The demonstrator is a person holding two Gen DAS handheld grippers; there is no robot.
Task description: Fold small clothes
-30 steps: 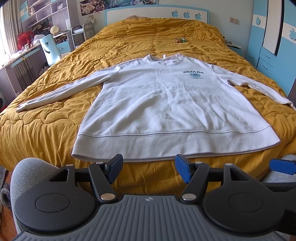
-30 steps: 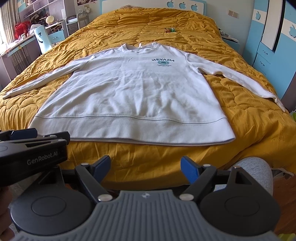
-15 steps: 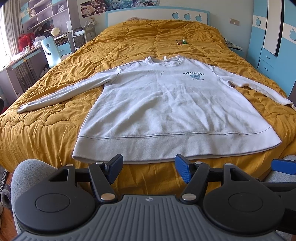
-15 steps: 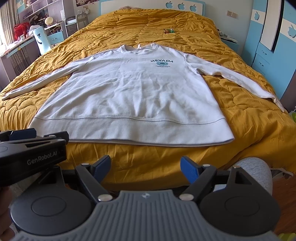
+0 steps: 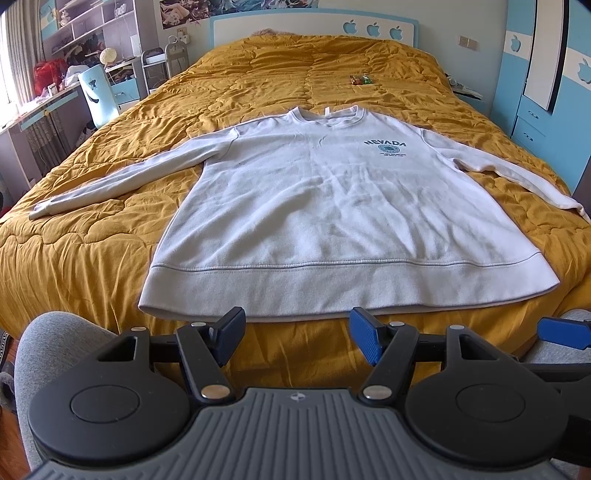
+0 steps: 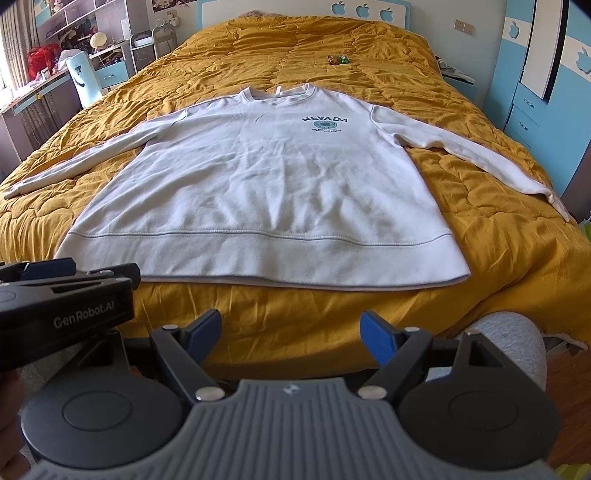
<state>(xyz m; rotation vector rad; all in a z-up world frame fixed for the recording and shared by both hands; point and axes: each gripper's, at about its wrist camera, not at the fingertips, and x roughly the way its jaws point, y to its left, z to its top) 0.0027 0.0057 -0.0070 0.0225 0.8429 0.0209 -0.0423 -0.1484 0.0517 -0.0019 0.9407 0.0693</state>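
Observation:
A white long-sleeved sweatshirt [image 5: 332, 214] with a "NEVADA" print lies flat, face up, on the mustard quilt [image 5: 92, 251], sleeves spread out to both sides, hem toward me. It also shows in the right wrist view [image 6: 266, 192]. My left gripper [image 5: 297, 334] is open and empty, held in front of the bed's near edge, short of the hem. My right gripper [image 6: 290, 334] is open and empty, likewise short of the hem. The left gripper's body [image 6: 62, 310] shows at the left of the right wrist view.
A small colourful packet [image 5: 361, 79] lies on the quilt near the headboard [image 5: 314, 26]. A desk, shelves and a blue chair [image 5: 98, 94] stand left of the bed. Blue cabinets [image 5: 532, 110] stand to the right. My grey-clad knees [image 5: 55, 343] are below the grippers.
Both grippers have drifted slightly, so the sweatshirt sits a little differently in each view. Both stay open and empty. The sweatshirt has not moved.

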